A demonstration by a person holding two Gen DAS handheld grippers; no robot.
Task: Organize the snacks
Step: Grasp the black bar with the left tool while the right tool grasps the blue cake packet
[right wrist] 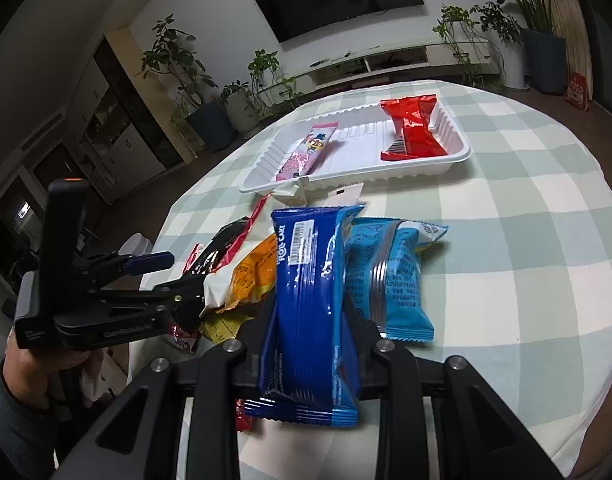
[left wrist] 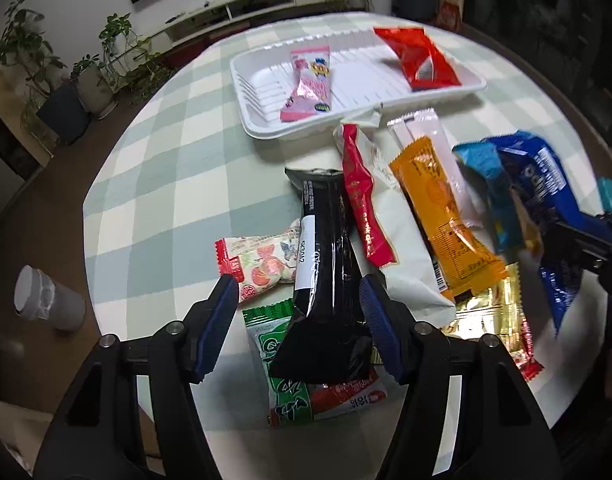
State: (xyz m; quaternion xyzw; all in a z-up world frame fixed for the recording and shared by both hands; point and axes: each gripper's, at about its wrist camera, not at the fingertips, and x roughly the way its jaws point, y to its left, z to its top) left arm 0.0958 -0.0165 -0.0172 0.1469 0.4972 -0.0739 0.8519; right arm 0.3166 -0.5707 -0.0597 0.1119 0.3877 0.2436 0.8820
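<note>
Snacks lie heaped on the bench just short of the white tray point(left wrist: 266, 128), which already holds a pink packet point(left wrist: 308, 84) and a red packet point(left wrist: 420, 58). The right tongs point(right wrist: 310, 320) are clamped on a dark blue packet point(right wrist: 306, 300), while the left tongs point(left wrist: 294, 320) stand wide apart astride a black packet point(left wrist: 322, 280), not gripping. That glossy wrapper looks slippery, so the blue packet may slide out or drag the light blue packet point(right wrist: 398, 276) touching it.

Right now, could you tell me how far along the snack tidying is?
Done: a pink packet and a red packet lie in the white tray. In hand: the right tongs grip a blue packet; the left tongs straddle a black packet. Left: the pile beside the tray.
</note>
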